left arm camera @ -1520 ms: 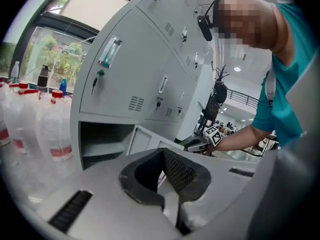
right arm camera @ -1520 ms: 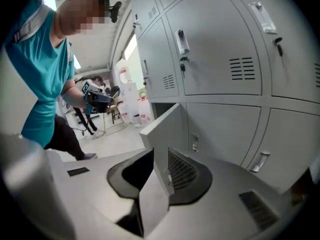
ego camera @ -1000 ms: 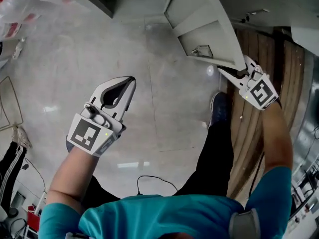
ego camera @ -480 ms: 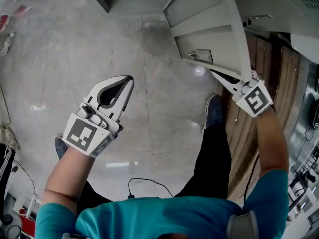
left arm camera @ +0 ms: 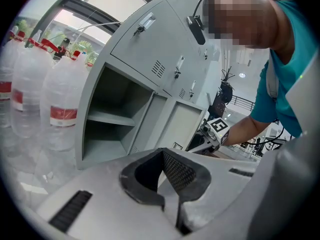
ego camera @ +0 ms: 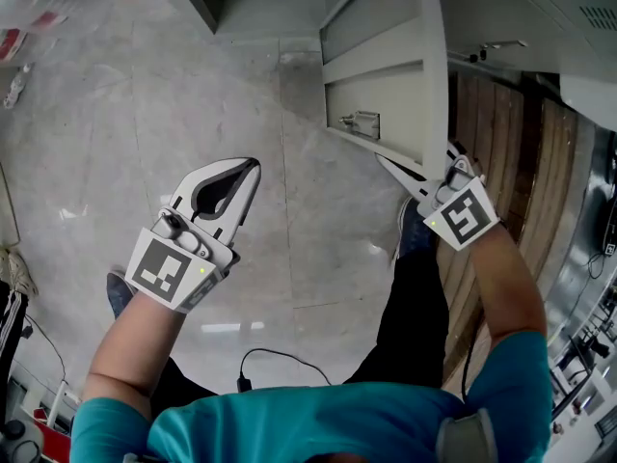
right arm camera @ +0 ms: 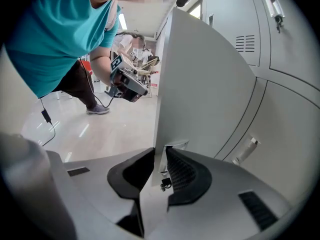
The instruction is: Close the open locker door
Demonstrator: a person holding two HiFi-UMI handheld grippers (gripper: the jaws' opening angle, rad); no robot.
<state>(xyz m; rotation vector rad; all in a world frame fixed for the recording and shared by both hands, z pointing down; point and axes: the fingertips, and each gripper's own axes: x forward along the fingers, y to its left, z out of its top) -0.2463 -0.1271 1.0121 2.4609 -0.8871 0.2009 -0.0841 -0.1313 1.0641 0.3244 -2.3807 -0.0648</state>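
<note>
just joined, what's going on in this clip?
A person with a gripper in each hand is working on an open grey locker door. The right gripper has the door's free edge between its pads, and its jaws have just been closing on it. The door stands open, with the compartment exposed. The left gripper is shut on nothing and hangs over the floor, clear of the lockers.

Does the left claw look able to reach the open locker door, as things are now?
Probably yes. The left claw hangs over the floor, apart from the locker door, with nothing between them. The right claw, whose jaws have just been closing on the door's edge, takes only that corner.
</note>
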